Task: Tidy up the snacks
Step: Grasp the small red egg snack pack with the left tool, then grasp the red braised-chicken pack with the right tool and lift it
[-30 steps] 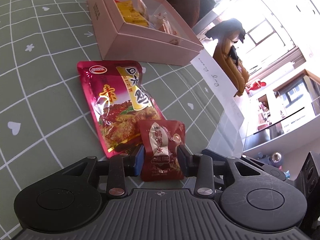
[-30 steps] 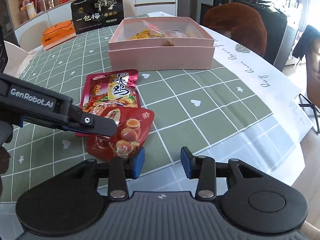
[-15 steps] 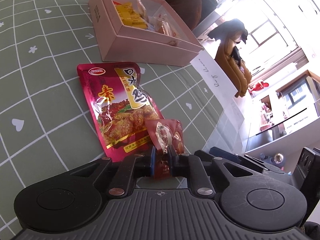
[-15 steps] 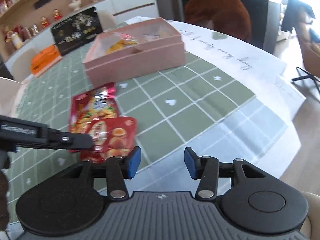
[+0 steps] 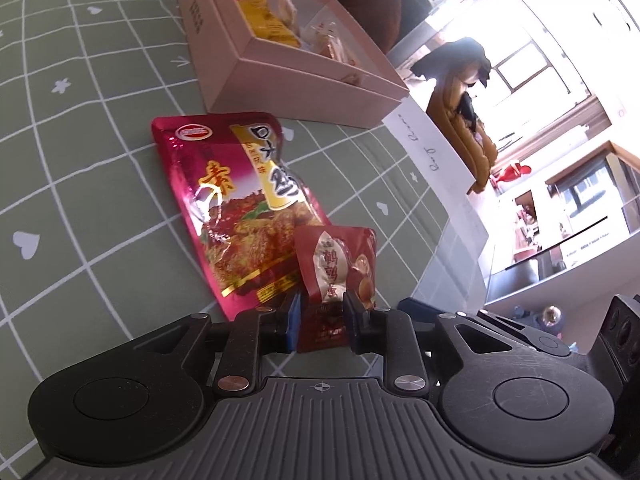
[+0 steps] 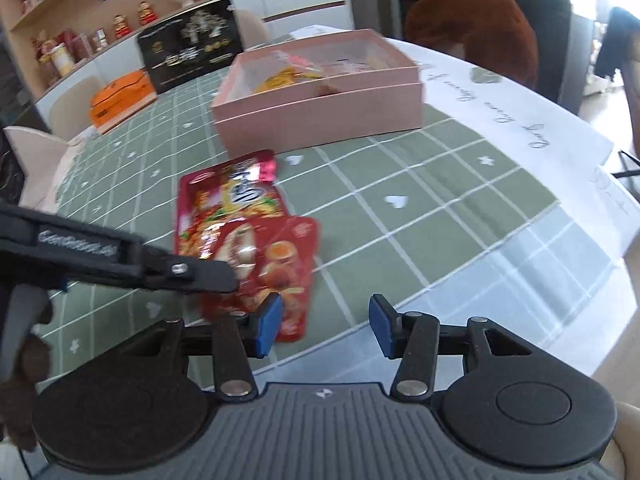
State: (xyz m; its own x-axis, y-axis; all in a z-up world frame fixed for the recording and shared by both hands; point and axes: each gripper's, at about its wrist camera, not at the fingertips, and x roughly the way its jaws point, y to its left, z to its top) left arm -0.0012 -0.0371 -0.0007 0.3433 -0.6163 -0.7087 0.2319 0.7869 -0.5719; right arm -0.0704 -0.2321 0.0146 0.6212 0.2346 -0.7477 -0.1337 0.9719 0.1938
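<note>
A small red egg packet stands between the pads of my left gripper. The pads still touch both its sides while the jaws are opening. The packet overlaps the lower end of a big red chicken snack bag, which lies flat on the green checked tablecloth. Beyond it sits an open pink box with a yellow packet and other snacks inside. My right gripper is open with nothing between its fingers. The egg packet lies just beyond its left pad, and the pink box is farther back.
A black gift box and an orange box stand at the table's far left. A brown chair is behind the pink box. A white paper runner covers the right side, where the table edge curves away.
The left jaws pinched the egg packet tightly, then eased apart a little with the packet still between them. The right gripper rolled slightly, and its jaws widened a little.
</note>
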